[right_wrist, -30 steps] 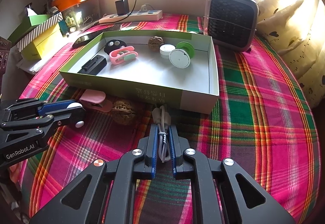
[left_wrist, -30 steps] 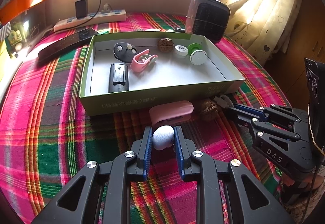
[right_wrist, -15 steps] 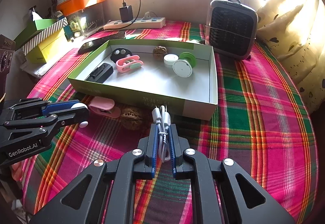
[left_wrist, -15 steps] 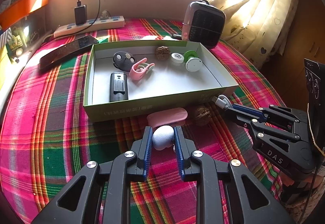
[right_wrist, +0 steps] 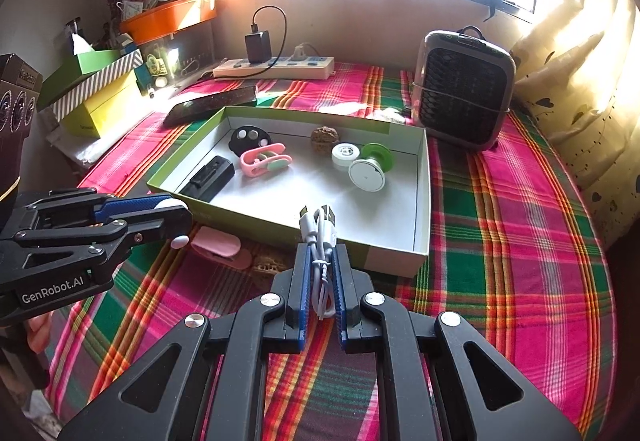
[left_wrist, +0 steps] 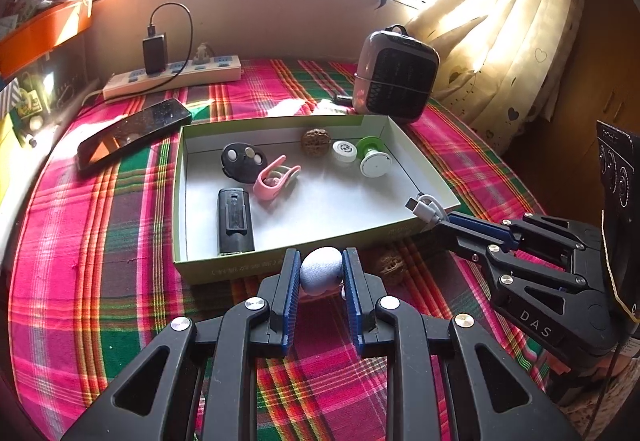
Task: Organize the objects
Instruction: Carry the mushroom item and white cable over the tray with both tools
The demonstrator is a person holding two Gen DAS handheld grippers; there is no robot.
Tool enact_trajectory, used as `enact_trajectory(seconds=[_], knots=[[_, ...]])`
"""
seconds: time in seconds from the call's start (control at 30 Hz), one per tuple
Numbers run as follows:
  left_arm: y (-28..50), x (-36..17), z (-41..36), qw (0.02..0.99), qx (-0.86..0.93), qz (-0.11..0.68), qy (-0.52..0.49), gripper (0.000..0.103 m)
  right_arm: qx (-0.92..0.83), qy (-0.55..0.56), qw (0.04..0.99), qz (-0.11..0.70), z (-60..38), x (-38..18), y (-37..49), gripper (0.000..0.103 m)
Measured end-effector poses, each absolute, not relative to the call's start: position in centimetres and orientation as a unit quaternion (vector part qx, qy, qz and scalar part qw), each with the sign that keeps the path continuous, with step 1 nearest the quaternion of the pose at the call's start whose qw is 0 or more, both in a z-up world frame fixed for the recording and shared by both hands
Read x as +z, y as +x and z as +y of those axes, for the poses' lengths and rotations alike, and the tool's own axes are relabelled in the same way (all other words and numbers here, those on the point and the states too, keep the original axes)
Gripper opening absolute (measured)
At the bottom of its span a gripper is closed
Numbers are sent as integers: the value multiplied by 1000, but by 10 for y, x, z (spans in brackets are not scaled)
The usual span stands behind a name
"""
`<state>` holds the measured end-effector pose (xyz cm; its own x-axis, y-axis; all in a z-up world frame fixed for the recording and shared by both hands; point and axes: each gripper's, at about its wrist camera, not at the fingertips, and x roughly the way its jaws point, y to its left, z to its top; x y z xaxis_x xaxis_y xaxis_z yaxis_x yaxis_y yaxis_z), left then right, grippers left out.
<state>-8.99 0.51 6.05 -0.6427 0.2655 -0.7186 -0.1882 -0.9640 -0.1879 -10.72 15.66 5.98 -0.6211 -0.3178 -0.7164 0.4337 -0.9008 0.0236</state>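
Both grippers have risen since the earlier frames, so the box (left_wrist: 304, 265) now sits lower in each view. Left gripper (left_wrist: 321, 273) pinches a pale egg-shaped thing (left_wrist: 320, 270) just short of the box's near wall. Right gripper (right_wrist: 320, 273) clamps a folded white cable (right_wrist: 319, 241), plugs poking over the rim. Lifting clears that wall, probably for dropping both inside. A walnut (left_wrist: 391, 268) and pink case (right_wrist: 218, 246) wait on the cloth (left_wrist: 100, 241).

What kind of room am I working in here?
Likely a lived-in home room by a window: a plaid cloth covers the surface, heart-print curtains hang alongside, and a power strip lies under the sill.
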Motion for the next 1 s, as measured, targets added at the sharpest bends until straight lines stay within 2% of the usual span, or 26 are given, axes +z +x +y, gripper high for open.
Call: enact_trajectory(seconds=[0.43, 1.0], knots=[[-121, 66, -5, 114, 907, -63, -399, 20, -896, 380, 217, 77, 144, 68, -138, 11], [-156, 46, -5, 112, 897, -61, -424, 20, -878, 413, 227, 88, 121, 48, -189, 11]])
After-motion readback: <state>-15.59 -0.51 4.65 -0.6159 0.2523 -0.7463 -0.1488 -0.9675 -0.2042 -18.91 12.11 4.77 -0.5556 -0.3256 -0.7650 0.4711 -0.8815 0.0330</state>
